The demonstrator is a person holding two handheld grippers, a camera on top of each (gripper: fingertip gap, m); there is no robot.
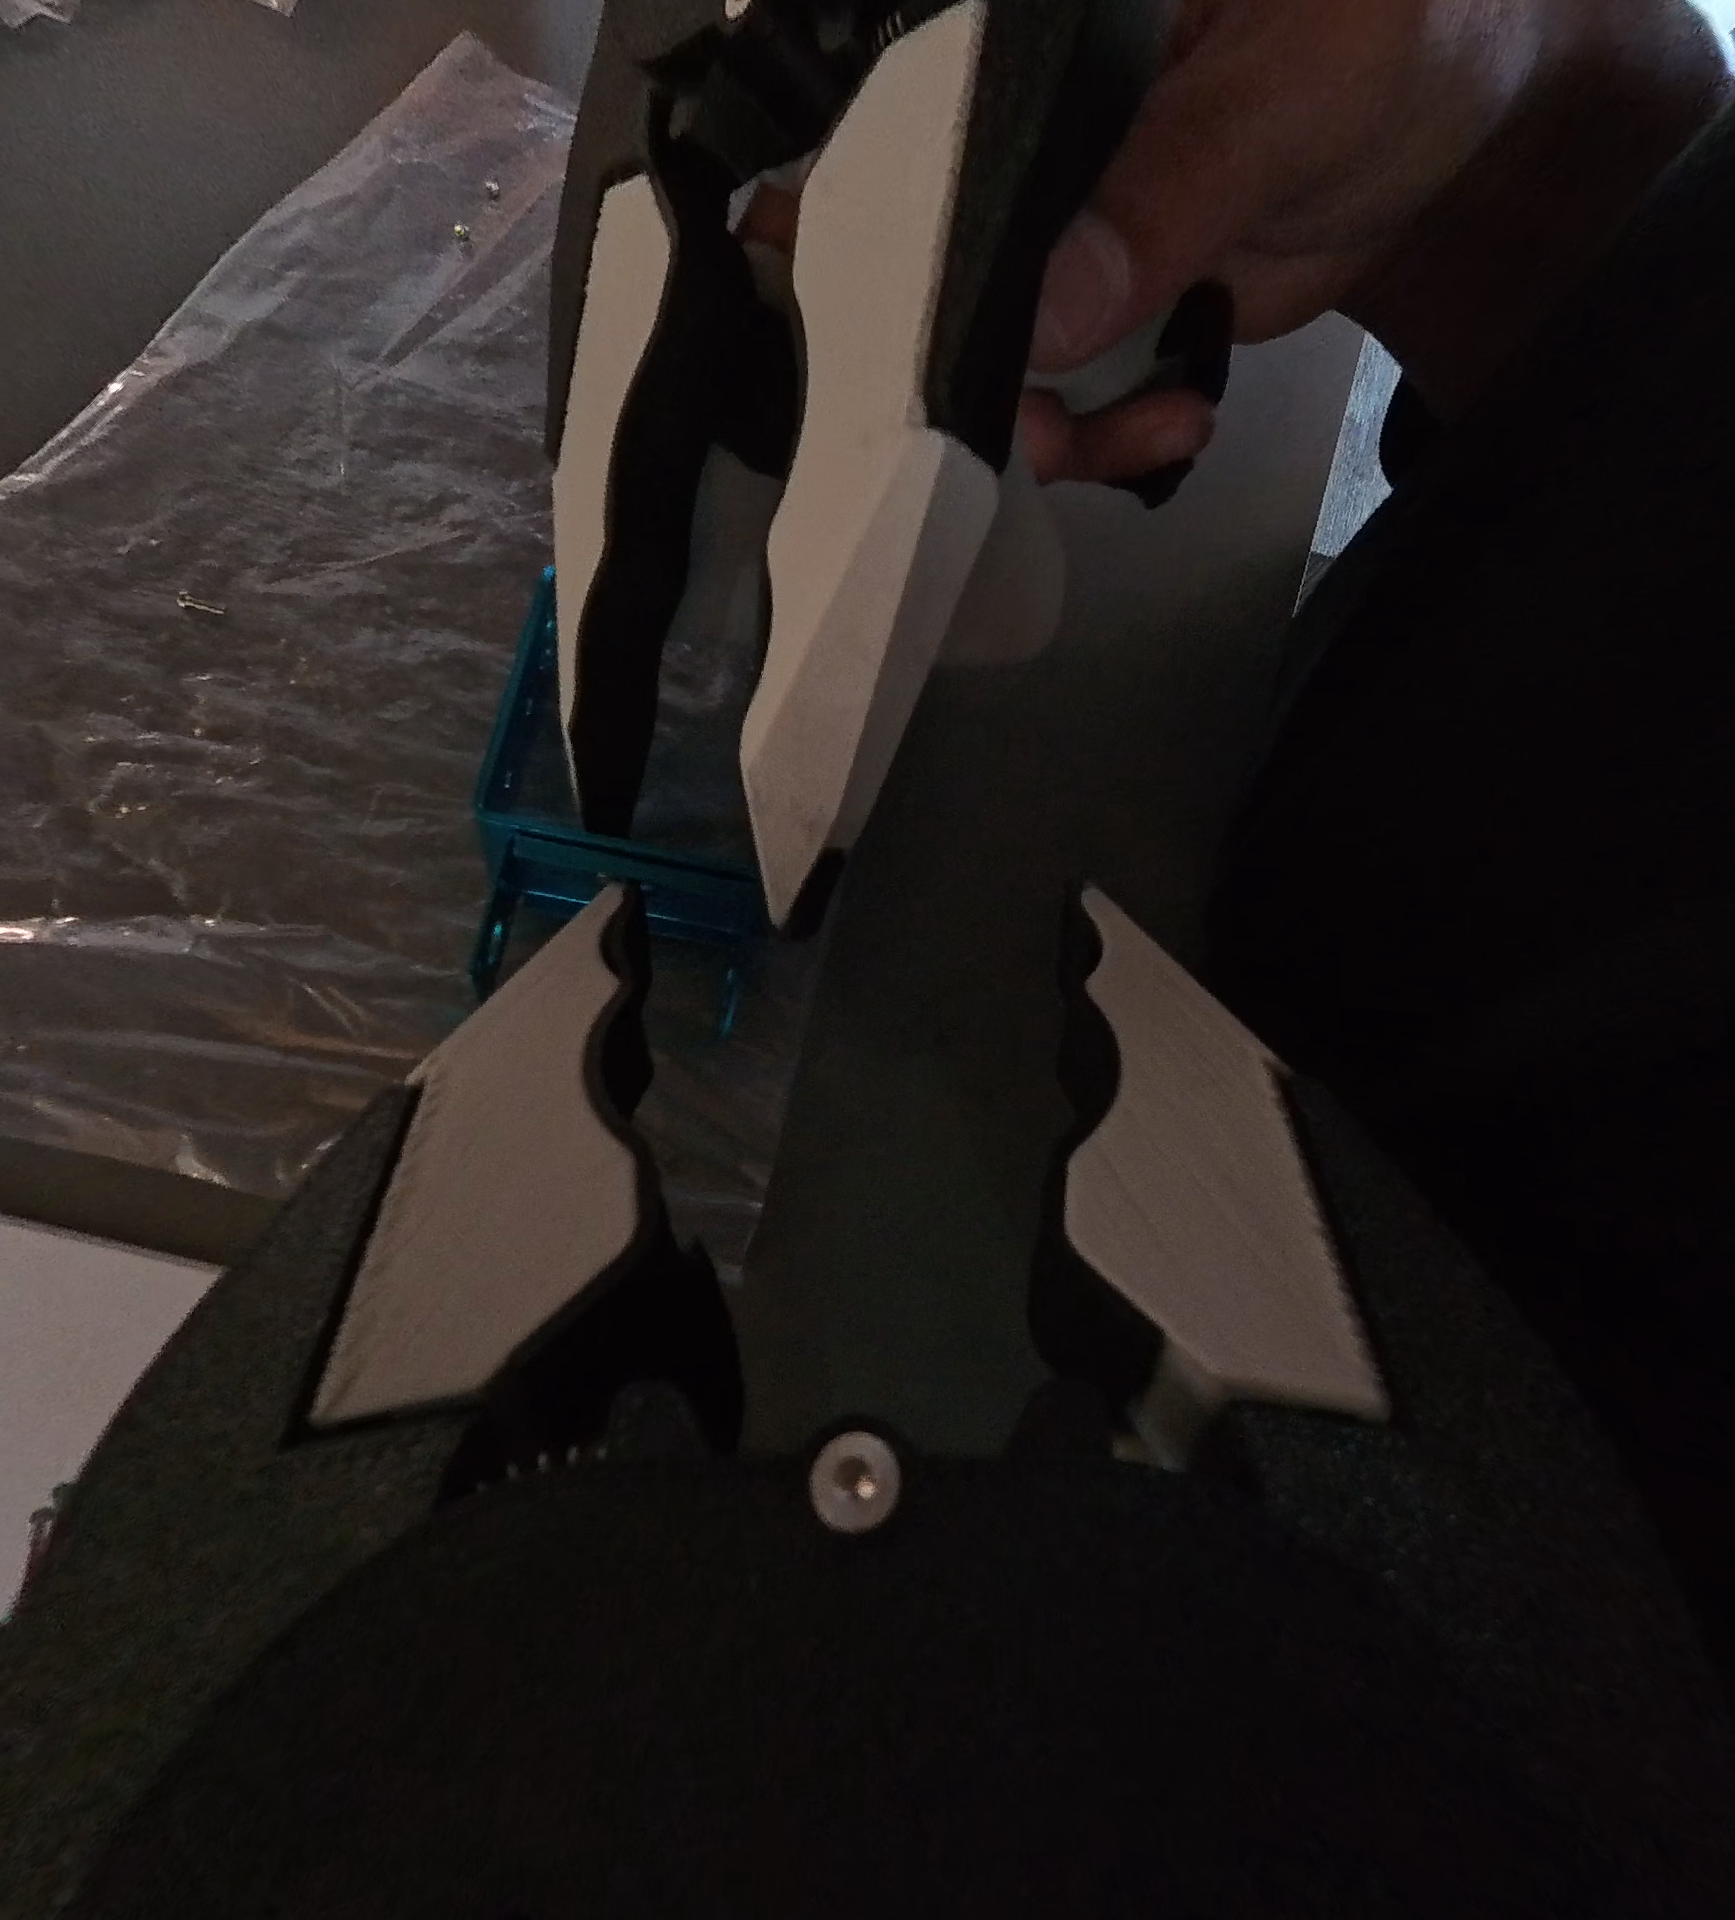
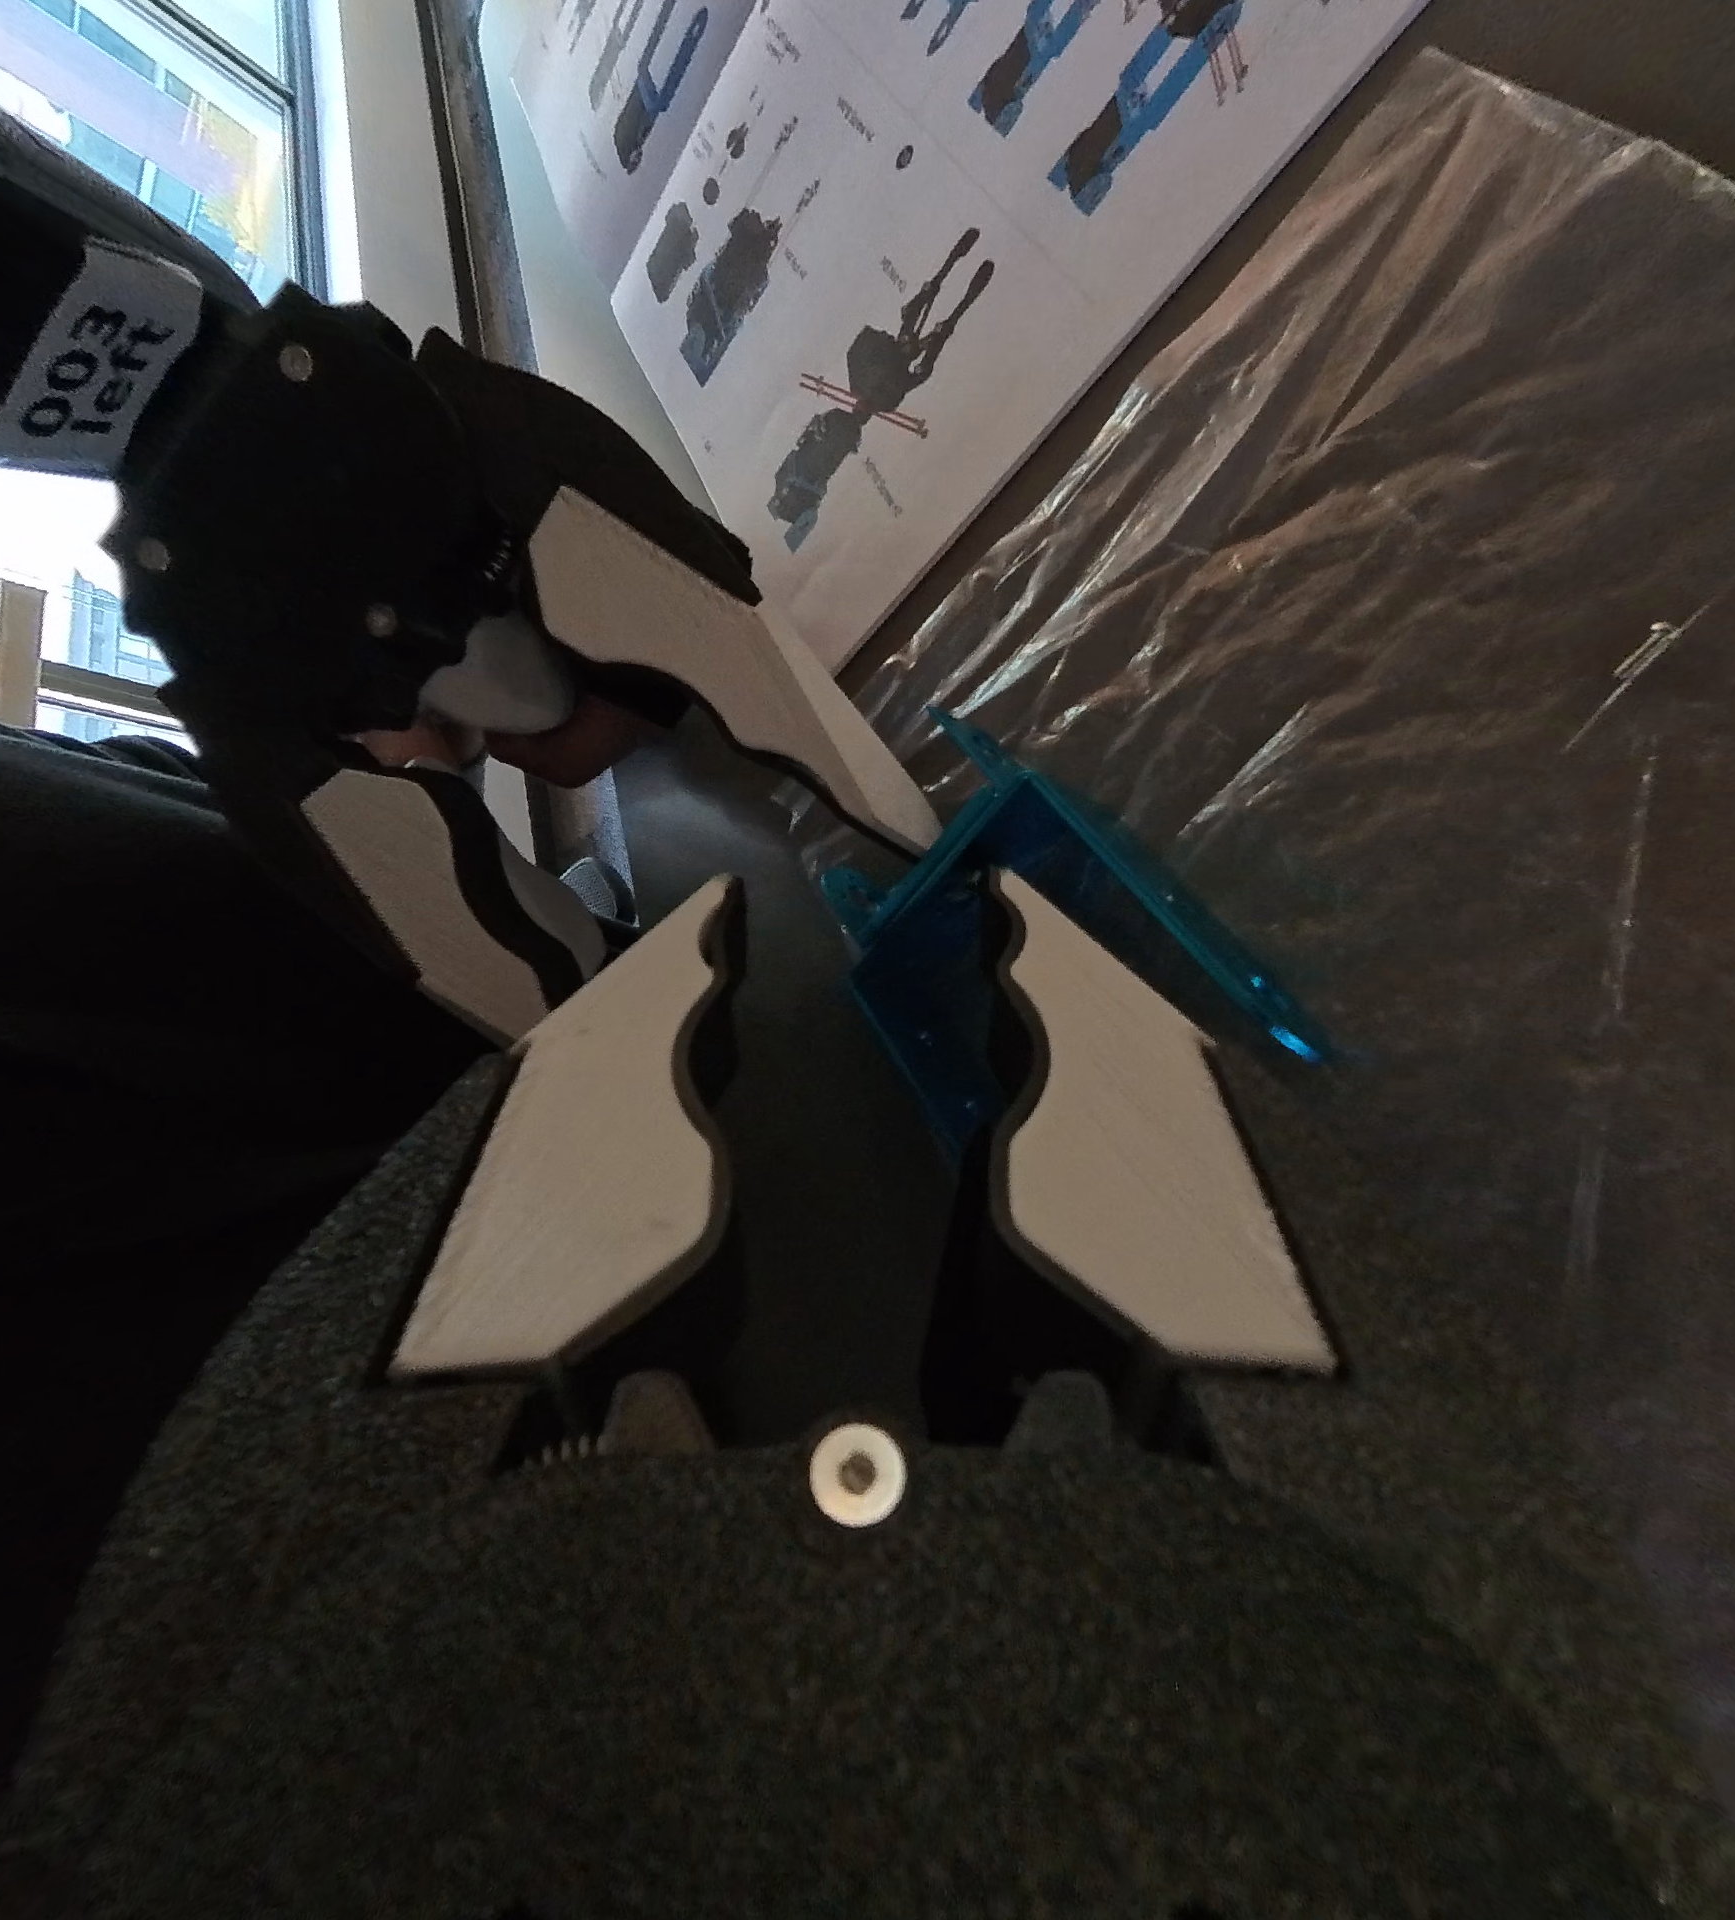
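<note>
A blue metal bracket (image 1: pixel 520 790) stands on a clear plastic sheet (image 1: pixel 219 727). My left gripper (image 1: pixel 855 904) is open and empty, its left fingertip just in front of the bracket. My right gripper (image 1: pixel 694 868) comes down from above, open, with its fingers astride one edge of the bracket. In the right wrist view the bracket (image 2: pixel 1102 894) rests against the inner side of my right gripper's (image 2: pixel 865 883) right finger, with a wide gap to the other finger. One finger (image 2: pixel 738 675) of the left gripper reaches the bracket's far corner there.
A person's hand (image 1: pixel 1258 208) holds the right gripper. Small loose screws (image 1: pixel 198 601) lie on the plastic sheet (image 2: pixel 1465 520). A printed sheet with pictures (image 2: pixel 842 208) lies beyond it, and a white sheet (image 1: pixel 11 1351) lies at the near left. A window (image 2: pixel 115 104) is behind.
</note>
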